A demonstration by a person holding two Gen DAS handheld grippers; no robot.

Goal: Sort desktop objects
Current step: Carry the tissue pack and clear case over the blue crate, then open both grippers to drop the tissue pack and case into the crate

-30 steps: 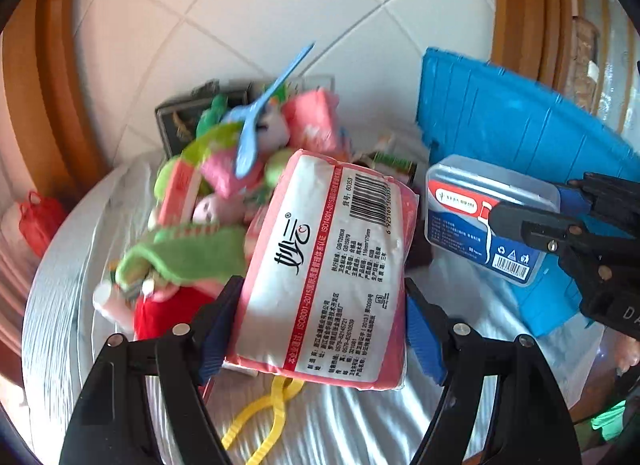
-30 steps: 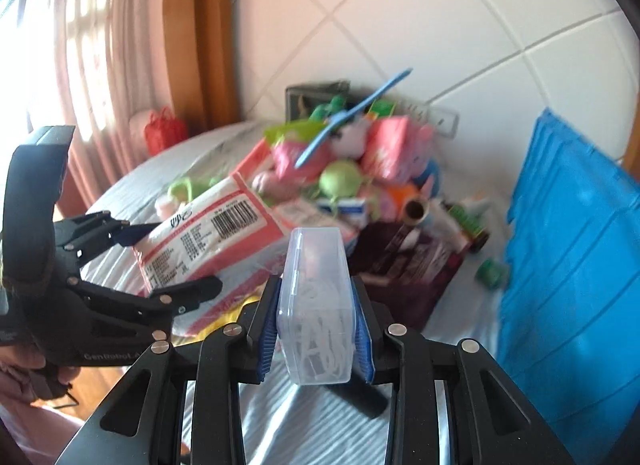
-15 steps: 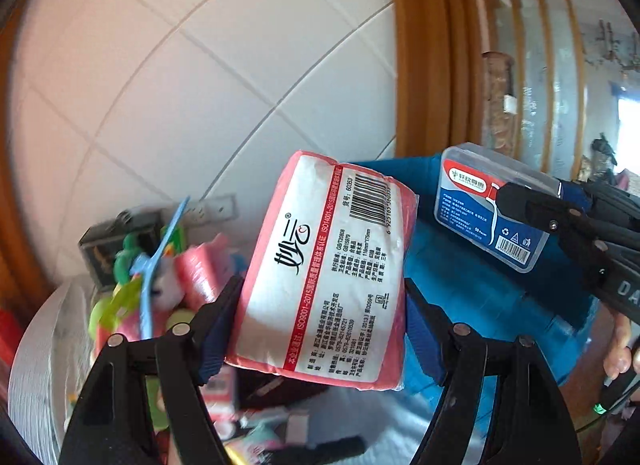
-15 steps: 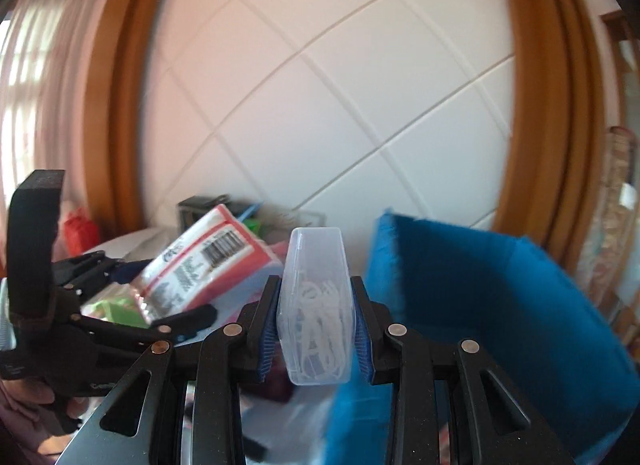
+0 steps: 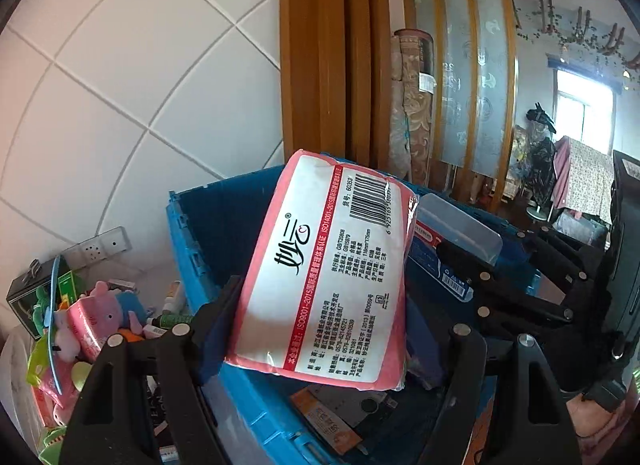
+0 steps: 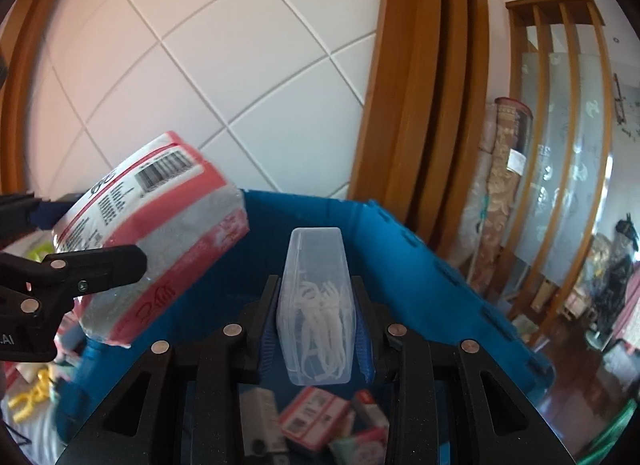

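Observation:
My left gripper (image 5: 316, 329) is shut on a pink and white tissue pack (image 5: 332, 265) and holds it above the open blue crate (image 5: 192, 241). The same tissue pack (image 6: 160, 225) shows at the left of the right wrist view, over the crate's near left corner. My right gripper (image 6: 316, 329) is shut on a clear plastic floss pick box (image 6: 316, 305), held over the inside of the blue crate (image 6: 400, 237). That floss pick box (image 5: 460, 249) and the right gripper (image 5: 472, 269) appear to the right of the pack in the left wrist view.
Small boxes and packets (image 6: 316, 421) lie on the crate's floor. A heap of toys and packets (image 5: 88, 317) covers the table left of the crate, with a yellow clip (image 6: 32, 393) nearby. A tiled wall and wooden door frame (image 5: 320, 45) stand behind.
Both grippers rose and swung right from above the table's heap to over the blue crate, each keeping its grip on its item.

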